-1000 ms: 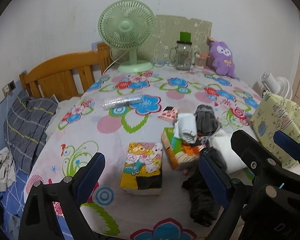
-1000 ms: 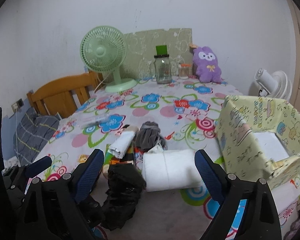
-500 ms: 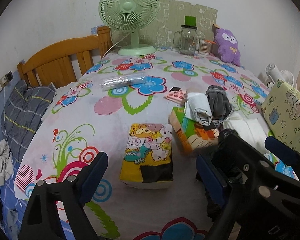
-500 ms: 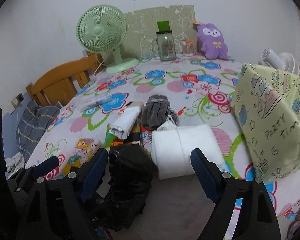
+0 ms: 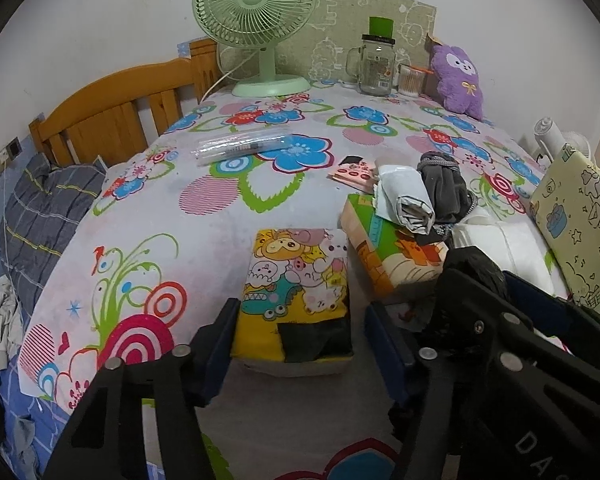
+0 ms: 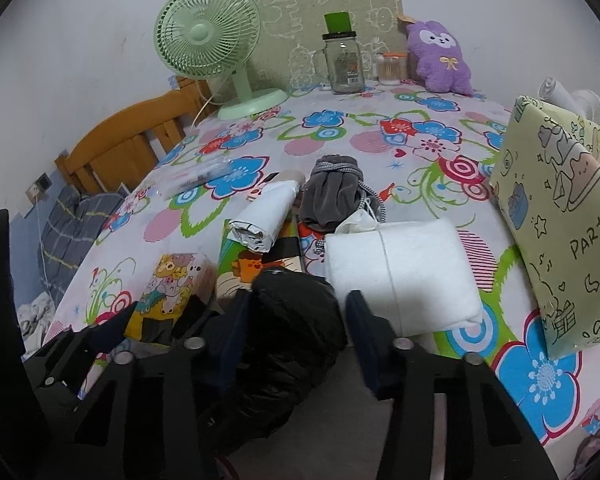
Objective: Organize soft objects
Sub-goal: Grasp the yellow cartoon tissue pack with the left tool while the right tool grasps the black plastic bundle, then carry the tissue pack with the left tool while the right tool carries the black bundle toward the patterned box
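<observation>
A yellow cartoon-print tissue pack (image 5: 296, 292) lies on the flowered tablecloth (image 5: 220, 216). My left gripper (image 5: 300, 348) straddles its near end with the jaws closing; the left pad is at its edge and the right pad is a little off. A crumpled black bundle (image 6: 296, 312) sits between the fingers of my right gripper (image 6: 300, 328), whose jaws are also closing, a sliver of gap showing on the right. Behind lie an orange-green tissue pack (image 5: 388, 256), a rolled white bag (image 6: 260, 220), a grey drawstring pouch (image 6: 332, 192) and a white folded pack (image 6: 404, 276).
A paper-covered box (image 6: 560, 220) stands at the right. At the back are a green fan (image 5: 256, 12), a glass jar (image 5: 376, 64) and a purple plush (image 5: 458, 76). A clear tube (image 5: 244, 146) lies mid-table. A wooden headboard (image 5: 112, 112) is on the left.
Both grippers have sunk toward the table and their jaws have narrowed a lot, the left around the yellow pack, the right around the black bundle.
</observation>
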A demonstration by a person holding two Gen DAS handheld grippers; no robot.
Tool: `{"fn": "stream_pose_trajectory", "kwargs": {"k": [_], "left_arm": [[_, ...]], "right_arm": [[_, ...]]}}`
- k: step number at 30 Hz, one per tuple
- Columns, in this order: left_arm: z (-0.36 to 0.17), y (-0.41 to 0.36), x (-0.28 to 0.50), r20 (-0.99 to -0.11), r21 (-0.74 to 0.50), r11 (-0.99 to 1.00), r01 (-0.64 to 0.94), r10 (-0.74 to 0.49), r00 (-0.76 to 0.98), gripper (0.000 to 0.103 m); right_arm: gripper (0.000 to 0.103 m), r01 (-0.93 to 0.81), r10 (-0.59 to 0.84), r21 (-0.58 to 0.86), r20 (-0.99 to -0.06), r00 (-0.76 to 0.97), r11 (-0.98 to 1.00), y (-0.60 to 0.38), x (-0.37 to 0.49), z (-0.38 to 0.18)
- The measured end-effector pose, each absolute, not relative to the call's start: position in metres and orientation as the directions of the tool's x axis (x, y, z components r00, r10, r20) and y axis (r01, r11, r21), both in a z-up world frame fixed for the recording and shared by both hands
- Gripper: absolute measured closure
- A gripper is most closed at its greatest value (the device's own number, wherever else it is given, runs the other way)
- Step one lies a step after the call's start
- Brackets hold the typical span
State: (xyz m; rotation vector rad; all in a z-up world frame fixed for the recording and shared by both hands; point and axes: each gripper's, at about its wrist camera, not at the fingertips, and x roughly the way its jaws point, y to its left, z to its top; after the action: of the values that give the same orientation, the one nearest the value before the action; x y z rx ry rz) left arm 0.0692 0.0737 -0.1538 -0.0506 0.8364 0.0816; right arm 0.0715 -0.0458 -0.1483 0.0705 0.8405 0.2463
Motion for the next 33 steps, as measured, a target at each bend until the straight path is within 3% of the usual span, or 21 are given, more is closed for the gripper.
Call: {"fn": "stream_pose_trajectory", "kwargs": {"k": [7,33], "left_arm": [[-0.151,0.07,0.067,-0.737,-0.002,0.996,-0.086,0.056,0.673,0.052],[-0.092,0.052,0.06,-0.64,0.019,0.996,-0.082,0.075,0.765,0.052]], "right_arm": [[0.063,-0.199,0.236,0.138,-0.731,0.641,0.97,-0.043,0.07,-0.145],[0.063,-0.2,0.209,0.089,-0.651,0.73,0.976,-0.053,0.062,-0.087]]}}
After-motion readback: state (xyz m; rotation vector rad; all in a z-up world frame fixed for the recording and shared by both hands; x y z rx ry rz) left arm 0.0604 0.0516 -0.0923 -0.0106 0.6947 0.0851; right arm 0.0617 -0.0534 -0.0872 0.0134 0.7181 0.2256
